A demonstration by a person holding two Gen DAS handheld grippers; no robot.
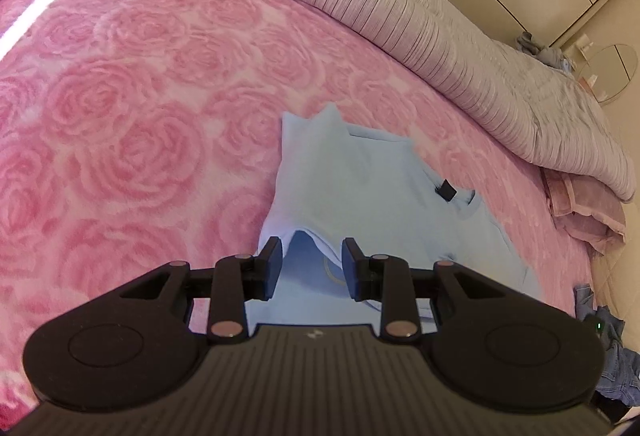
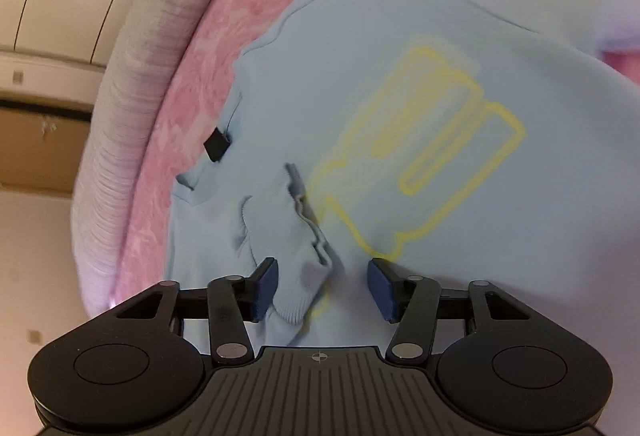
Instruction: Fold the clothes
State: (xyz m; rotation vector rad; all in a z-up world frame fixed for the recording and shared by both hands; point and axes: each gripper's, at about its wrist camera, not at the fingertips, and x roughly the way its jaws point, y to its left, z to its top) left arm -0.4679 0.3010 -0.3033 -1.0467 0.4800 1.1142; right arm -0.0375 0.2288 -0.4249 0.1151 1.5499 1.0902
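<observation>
Mid-fold: my left gripper (image 1: 310, 263) spread over light-blue sweatshirt (image 1: 360, 176) on bed (image 1: 140, 96); right gripper (image 2: 322, 286) spread around ribbed cuff (image 2: 298, 300). Next: pinch cuff, fold sleeve inward.

A light blue sweatshirt (image 1: 360, 180) lay spread on the pink rose-patterned bed cover (image 1: 120, 116), near the bed's edge. Its chest carried a yellow outlined print (image 2: 432, 140), blurred in the right wrist view. A small black tag (image 2: 217, 145) stuck out at a side seam. One ribbed cuff (image 2: 300, 276) lay folded over the body, crumpled, just beside the print. The far corner of the cloth stood up in a small peak (image 1: 330, 114).
</observation>
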